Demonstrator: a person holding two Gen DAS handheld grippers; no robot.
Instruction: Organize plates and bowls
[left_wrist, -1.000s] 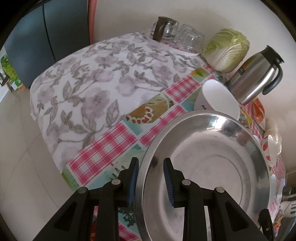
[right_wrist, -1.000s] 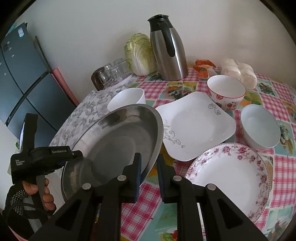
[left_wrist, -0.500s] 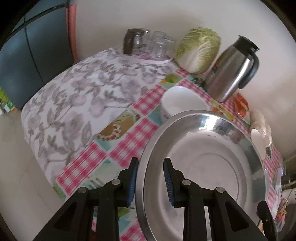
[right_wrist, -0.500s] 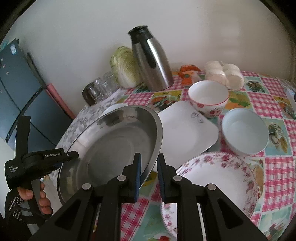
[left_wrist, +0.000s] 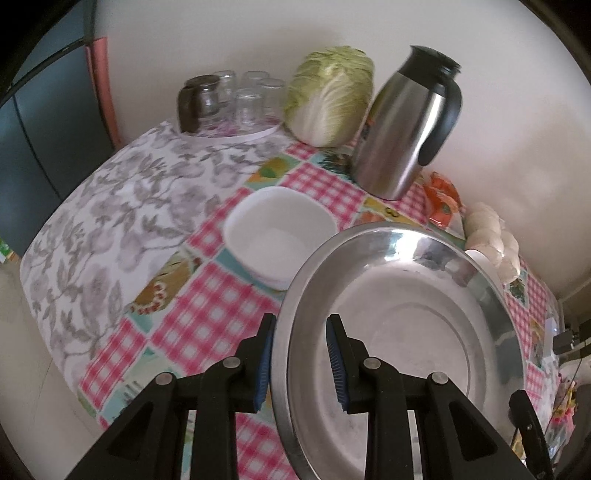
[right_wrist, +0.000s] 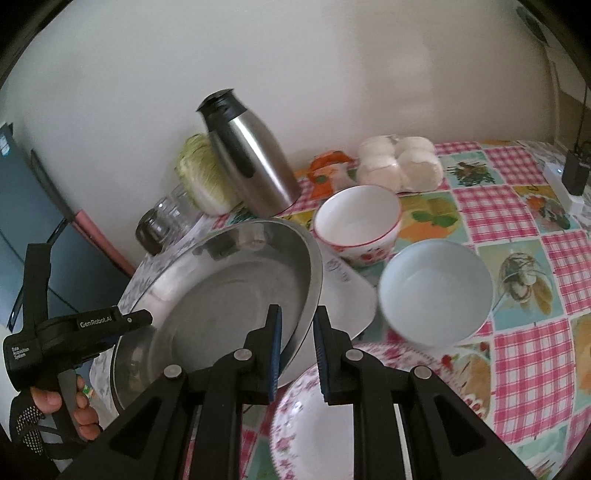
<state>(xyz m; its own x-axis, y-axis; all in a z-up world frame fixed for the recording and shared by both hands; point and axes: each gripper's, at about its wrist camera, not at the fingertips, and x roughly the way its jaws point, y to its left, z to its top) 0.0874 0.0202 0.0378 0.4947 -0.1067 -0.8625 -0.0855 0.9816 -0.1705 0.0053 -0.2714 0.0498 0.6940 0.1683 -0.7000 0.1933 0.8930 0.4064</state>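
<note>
Both grippers, left (left_wrist: 301, 363) and right (right_wrist: 297, 352), have their jaws pinched on the rim of the big metal plate (left_wrist: 399, 332), held up over the surface, so next I think it gets set down gently on the flowery plate (right_wrist: 314, 424)

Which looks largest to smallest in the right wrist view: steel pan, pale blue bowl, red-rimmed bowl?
1. Round steel pan, clearly largest.
2. Pale blue bowl.
3. White red-rimmed bowl; it stands farther away, so the two bowls may be alike.
</note>
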